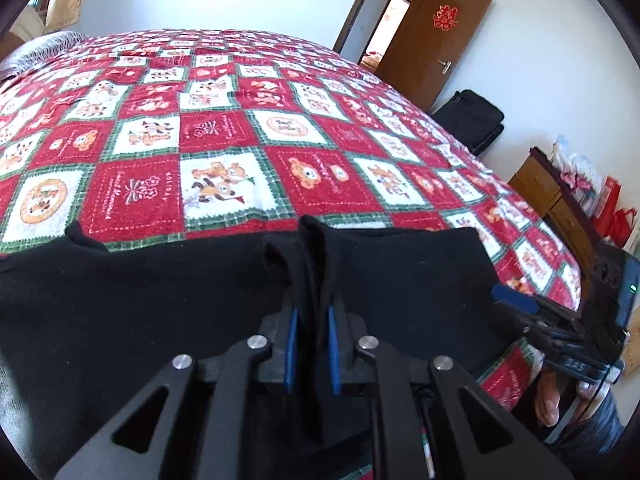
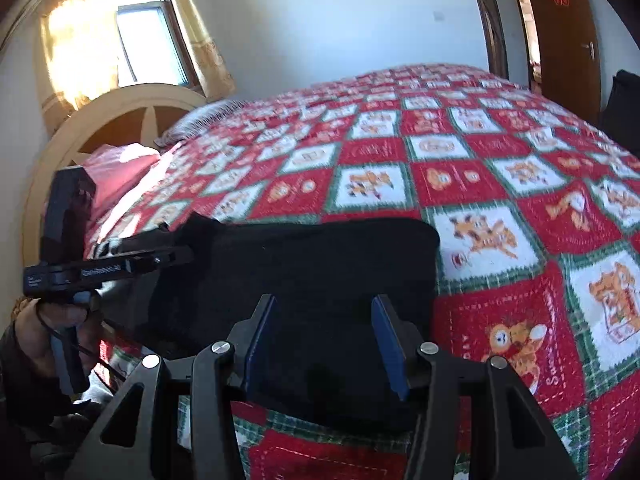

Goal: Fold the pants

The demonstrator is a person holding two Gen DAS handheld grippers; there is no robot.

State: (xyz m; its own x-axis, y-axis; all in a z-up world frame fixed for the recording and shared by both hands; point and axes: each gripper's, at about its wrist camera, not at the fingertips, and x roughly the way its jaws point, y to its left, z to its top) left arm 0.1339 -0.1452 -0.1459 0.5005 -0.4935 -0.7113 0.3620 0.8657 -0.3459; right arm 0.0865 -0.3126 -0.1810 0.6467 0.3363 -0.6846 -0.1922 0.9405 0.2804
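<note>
Black pants [image 1: 160,300] lie folded along the near edge of a bed with a red, white and green patchwork quilt [image 1: 224,140]. My left gripper [image 1: 312,312] is shut on a raised fold of the pants, and the cloth stands up between its blue pads. In the right wrist view the pants [image 2: 320,256] form a flat rectangle. My right gripper [image 2: 324,312] hovers open over their near right part, its pads apart and nothing pinched. The left gripper [image 2: 180,254] shows at the pants' left end, and the right gripper [image 1: 512,296] at their right end.
A wooden headboard [image 2: 120,120] and a sunlit window [image 2: 152,40] are at the bed's far left. An open brown door [image 1: 436,40], a black bag [image 1: 472,120] and a wooden cabinet [image 1: 536,184] with red bags stand right of the bed. A person's hand [image 1: 552,400] holds the right gripper.
</note>
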